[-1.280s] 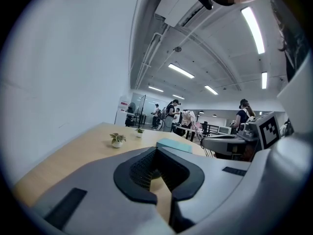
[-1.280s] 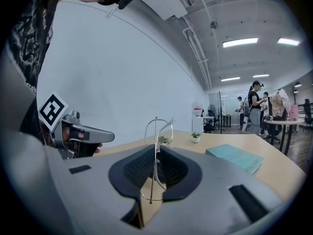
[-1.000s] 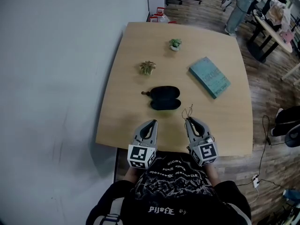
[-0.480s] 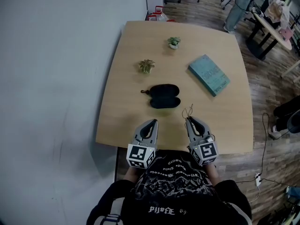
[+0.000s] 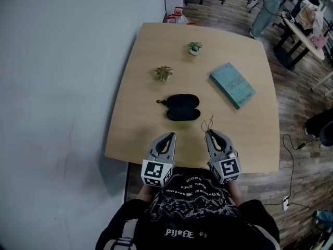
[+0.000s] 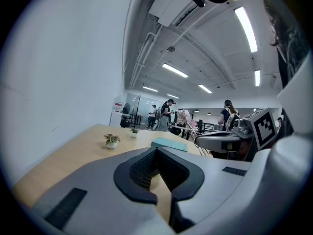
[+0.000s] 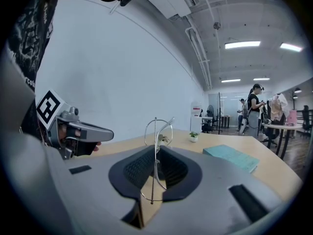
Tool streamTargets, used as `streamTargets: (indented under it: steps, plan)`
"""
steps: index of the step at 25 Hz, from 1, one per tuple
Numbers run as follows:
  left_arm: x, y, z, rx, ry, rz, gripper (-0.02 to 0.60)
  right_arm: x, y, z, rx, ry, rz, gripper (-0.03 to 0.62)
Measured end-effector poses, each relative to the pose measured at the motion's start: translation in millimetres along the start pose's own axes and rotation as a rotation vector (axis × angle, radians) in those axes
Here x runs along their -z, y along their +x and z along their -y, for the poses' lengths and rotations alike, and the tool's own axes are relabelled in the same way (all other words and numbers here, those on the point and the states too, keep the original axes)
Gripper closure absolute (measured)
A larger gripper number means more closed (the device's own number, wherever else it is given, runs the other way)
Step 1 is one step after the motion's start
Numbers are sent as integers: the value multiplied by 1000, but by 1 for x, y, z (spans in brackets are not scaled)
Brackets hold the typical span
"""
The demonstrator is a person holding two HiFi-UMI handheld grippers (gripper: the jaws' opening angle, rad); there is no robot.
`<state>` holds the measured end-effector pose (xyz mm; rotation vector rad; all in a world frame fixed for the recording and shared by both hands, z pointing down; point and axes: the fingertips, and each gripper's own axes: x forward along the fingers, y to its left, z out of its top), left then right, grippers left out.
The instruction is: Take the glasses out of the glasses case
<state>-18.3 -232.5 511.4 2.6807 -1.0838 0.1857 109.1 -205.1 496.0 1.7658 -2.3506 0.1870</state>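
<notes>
Glasses (image 7: 153, 160), a thin wire frame, sit pinched in the right hand-held gripper (image 7: 157, 151), clear only in its own view and a faint wisp from the head. Only the head view shows the black glasses case (image 5: 183, 108) on the counter (image 5: 140, 87), ahead of both grippers. The left hand-held gripper (image 6: 156, 153) is pressed together, empty.

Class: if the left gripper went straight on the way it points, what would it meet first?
Probably the black glasses case, which lies in line ahead of the left gripper on the table; its height is hard to judge.
</notes>
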Motion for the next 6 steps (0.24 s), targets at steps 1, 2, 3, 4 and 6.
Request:
streamTargets:
  steps: [1, 2, 3, 4, 6]
  plan:
    - [0, 0, 0, -2, 5, 0, 578, 0, 0, -1, -2, -5, 0, 560]
    - [0, 0, 1, -2, 6, 1, 578, -1, 0, -2, -5, -8, -1, 560]
    - [0, -1, 1, -1, 4, 3, 578, 0, 0, -3, -8, -10, -2, 560]
    - [0, -1, 1, -1, 1, 4, 578, 0, 0, -4, -10, -11, -4, 560]
    - [1, -2, 1, 1, -6, 6, 578, 2, 0, -5, -14, -12, -7, 560]
